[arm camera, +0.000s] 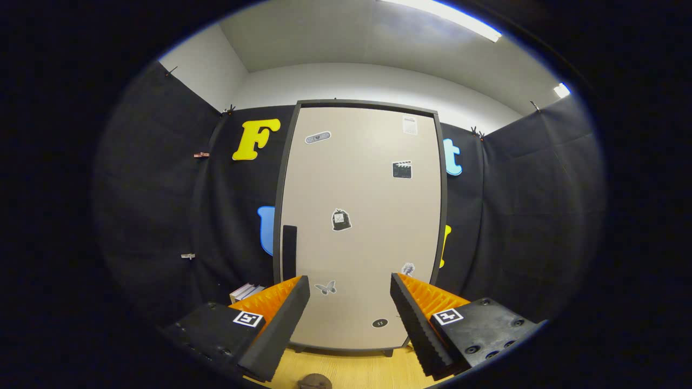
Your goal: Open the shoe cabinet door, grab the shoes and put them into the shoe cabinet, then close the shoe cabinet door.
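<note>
Wood floor [346, 367], black cloth walls [519, 216], white ceiling with a strip light [448, 16].
The shoe cabinet [359, 227] stands shut straight ahead, beyond the hand-held gripper [350, 289], whose fingers are spread wide with nothing between them; its dark handle [290, 251] sits just past the left finger.

one shoe cabinet [359, 227], one handle [290, 251], six stickers, two ceiling lights

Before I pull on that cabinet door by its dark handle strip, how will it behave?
The door looks like a flat rigid panel, so it should swing stiffly rather than flex. The handle strip sits at one edge, so hinges are probably opposite. The tall cabinet might rock if yanked. The gripper is open, short of it.
</note>
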{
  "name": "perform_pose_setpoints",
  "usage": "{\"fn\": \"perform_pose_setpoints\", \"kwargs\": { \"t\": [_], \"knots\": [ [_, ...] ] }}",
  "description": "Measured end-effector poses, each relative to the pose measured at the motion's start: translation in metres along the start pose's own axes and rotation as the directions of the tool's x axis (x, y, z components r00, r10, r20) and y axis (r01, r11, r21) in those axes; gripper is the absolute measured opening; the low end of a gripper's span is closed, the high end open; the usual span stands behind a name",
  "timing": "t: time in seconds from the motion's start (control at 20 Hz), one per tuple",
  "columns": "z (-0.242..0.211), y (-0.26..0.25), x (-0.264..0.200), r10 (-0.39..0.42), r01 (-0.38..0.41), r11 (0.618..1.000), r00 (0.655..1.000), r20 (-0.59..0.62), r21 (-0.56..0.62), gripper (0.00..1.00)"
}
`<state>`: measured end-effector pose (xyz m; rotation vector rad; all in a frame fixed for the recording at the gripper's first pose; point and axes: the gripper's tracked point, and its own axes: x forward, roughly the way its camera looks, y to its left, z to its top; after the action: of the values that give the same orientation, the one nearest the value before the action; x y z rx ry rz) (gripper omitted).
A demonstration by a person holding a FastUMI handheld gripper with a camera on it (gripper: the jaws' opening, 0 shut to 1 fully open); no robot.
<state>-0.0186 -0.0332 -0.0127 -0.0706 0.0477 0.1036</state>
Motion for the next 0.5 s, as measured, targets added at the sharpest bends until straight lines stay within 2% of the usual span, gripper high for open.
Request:
{"fn": "perform_pose_setpoints", "kwargs": {
  "t": [0.25, 0.5],
  "knots": [
    [-0.013, 0.007, -0.011, 0.063, -0.06, 0.995, 0.997, -0.037, 0.083, 0.98],
    [-0.022, 0.017, -0.002, 0.061, -0.056, 0.995, 0.996, -0.064, 0.085, 0.98]
  ]
}}
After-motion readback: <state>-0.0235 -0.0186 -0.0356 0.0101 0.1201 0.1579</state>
